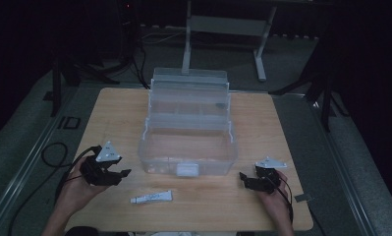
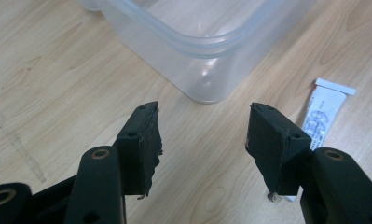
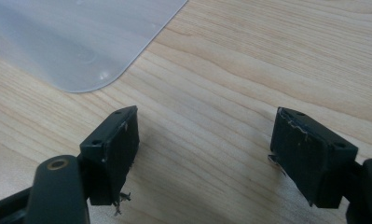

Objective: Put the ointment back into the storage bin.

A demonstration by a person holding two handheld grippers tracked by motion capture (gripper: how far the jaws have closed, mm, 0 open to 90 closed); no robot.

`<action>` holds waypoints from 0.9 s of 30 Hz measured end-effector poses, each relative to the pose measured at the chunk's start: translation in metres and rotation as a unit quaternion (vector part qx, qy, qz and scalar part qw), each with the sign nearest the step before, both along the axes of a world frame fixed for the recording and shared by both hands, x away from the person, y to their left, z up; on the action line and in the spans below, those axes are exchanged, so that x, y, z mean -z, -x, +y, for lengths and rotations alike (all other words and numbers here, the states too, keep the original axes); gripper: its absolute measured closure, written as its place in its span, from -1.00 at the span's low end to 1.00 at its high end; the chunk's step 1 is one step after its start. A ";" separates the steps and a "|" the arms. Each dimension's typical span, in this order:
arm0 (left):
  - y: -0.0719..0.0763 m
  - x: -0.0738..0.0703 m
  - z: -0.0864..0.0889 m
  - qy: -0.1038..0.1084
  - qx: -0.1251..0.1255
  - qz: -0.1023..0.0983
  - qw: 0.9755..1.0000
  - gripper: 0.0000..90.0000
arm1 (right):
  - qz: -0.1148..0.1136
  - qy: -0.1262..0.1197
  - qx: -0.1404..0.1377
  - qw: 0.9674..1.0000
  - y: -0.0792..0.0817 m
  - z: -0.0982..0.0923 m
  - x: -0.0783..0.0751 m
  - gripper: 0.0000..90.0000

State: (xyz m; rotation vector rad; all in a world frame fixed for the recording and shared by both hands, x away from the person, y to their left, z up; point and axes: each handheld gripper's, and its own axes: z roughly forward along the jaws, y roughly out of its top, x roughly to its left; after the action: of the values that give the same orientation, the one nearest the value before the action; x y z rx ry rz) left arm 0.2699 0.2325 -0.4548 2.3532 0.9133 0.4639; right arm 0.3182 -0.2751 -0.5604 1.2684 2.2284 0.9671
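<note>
High view: clear plastic box point(image 1: 187, 147) mid worktop point(image 1: 262, 128), lid up at back. Small white tube point(image 1: 152, 197) flat on wood, just in front of box. Left claw point(image 1: 116, 175) near box's left front corner, right claw point(image 1: 247, 180) near right front corner.

Left gripper view: left claw point(image 2: 202, 140) wide open, holding nothing. Box corner point(image 2: 207, 70) ahead, tube point(image 2: 321, 116) beside right jaw.

Right gripper view: right claw point(image 3: 204, 144) wide open, holding nothing, above bare wood. Box corner point(image 3: 81, 42) ahead at left.
</note>
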 end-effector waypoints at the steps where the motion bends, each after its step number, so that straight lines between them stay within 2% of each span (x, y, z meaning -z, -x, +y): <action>1: 0.000 0.000 -0.001 -0.003 0.003 0.002 1.000 -0.01 | 0.000 0.000 0.000 1.000 0.000 0.000 0.000 -0.48; 5: -0.001 0.000 -0.007 -0.017 0.019 0.012 1.000 -0.01 | 0.000 0.000 0.000 1.000 0.000 0.000 0.000 -0.49; 17: -0.002 -0.003 -0.018 -0.031 0.044 0.028 0.998 -0.02 | 0.000 0.000 -0.001 1.000 0.000 0.000 0.000 -0.49; 27: 0.000 0.000 -0.028 -0.052 0.073 0.051 0.995 -0.02 | 0.000 0.000 -0.001 1.000 0.000 0.000 0.000 -0.49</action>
State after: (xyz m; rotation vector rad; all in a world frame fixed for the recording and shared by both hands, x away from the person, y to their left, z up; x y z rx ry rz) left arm 0.2703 0.2047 -0.4550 2.5372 0.7717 0.3436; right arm 0.3184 -0.2751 -0.5604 1.2663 2.2311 0.9669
